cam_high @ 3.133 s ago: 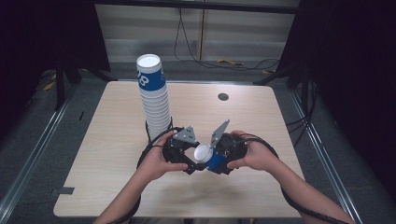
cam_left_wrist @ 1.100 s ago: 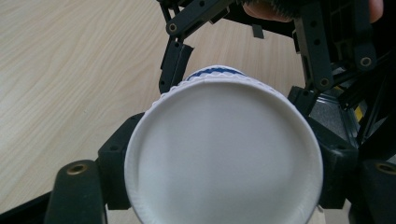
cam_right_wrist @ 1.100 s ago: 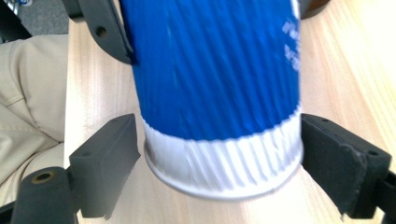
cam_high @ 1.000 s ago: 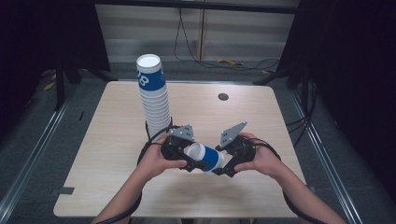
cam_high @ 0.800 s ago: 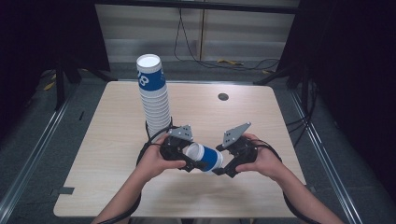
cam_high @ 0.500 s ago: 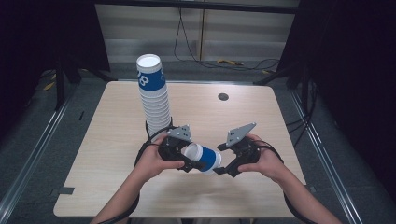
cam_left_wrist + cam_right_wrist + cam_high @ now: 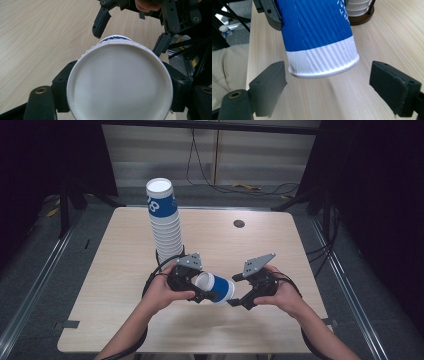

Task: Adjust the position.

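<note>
One paper cup (image 7: 216, 287) clamped in left gripper (image 7: 196, 290) — right gripper (image 7: 240, 297) has backed off w/ jaws wide, so cup's freed from its pair.

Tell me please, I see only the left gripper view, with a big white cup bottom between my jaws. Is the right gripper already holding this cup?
Observer: No. In the right gripper view the right gripper stands open, a jaw on each side of the cup rim end, with a gap on both sides.
Operator: Does the cup have some colour?
Observer: Yes, its wall is blue with a white ribbed band at the wide end.
Operator: Are there other cups on the table?
Observer: Yes, the high view shows a tall stack of cups behind the left gripper, which is shut on the cup.
</note>
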